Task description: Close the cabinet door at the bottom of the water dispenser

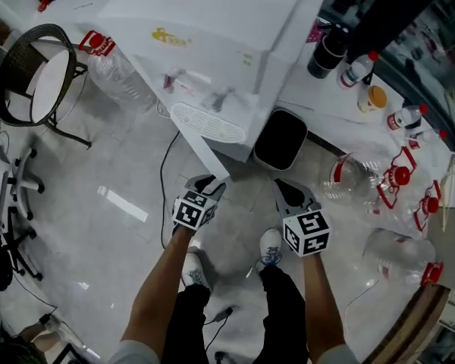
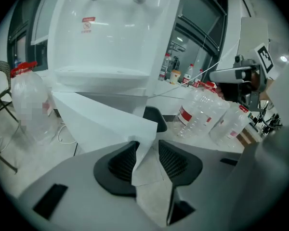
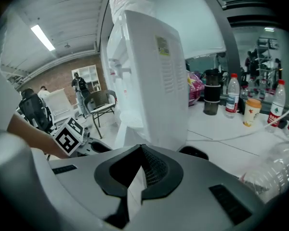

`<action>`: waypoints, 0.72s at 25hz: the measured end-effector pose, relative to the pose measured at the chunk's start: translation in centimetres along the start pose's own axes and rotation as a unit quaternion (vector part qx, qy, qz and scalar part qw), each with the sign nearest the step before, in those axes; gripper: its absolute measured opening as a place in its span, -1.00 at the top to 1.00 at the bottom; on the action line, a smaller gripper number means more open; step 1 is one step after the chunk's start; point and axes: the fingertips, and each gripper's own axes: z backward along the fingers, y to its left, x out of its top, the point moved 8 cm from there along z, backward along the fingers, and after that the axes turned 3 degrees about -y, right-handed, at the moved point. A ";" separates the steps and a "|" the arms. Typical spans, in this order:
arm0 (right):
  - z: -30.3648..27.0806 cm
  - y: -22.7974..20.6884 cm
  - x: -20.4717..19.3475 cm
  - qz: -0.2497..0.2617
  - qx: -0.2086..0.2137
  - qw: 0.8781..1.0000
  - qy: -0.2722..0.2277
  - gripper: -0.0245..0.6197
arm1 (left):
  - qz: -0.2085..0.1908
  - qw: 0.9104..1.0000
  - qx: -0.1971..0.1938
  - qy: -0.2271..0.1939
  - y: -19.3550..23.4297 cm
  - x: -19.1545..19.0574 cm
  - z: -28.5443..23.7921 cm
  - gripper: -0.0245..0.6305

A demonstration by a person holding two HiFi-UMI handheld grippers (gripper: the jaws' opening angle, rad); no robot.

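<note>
A glossy pale floor (image 1: 121,173) fills the head view, with a chair (image 1: 34,74) at the upper left and empty water bottles (image 1: 349,177) at the right. The white water dispenser (image 1: 212,36) stands at the upper centre, a black bin (image 1: 280,139) just beside it. Its cabinet door (image 1: 201,152), a plain white panel, stands swung out toward the lower centre of the frame. The door's free corner reaches the left gripper (image 1: 206,186). The right gripper (image 1: 288,192) hangs apart from the door, near the bin.

In the left gripper view the water dispenser (image 2: 111,32) rises at the top. The cabinet door (image 2: 101,121) slants down from the middle left, and its corner sits between the jaws of the left gripper (image 2: 145,153). They stand narrow, closed on that edge.

In the right gripper view the water dispenser (image 3: 154,81) towers at the centre. The right gripper (image 3: 137,170) has its tips together, with nothing between them.
</note>
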 end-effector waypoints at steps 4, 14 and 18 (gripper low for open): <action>1.3 -1.9 -1.2 -0.015 -0.022 1.000 -0.002 0.84 | 0.007 1.000 0.013 -0.006 -0.9 1.4 -3.1 0.45; 4.0 -7.0 -3.3 -0.030 -0.062 0.998 -0.005 0.84 | 0.027 0.998 0.040 -0.036 -0.1 3.8 -9.9 0.47; 4.6 -8.1 -4.2 -0.035 -0.074 0.997 0.002 0.84 | 0.025 0.998 0.038 -0.047 0.0 4.9 -11.5 0.47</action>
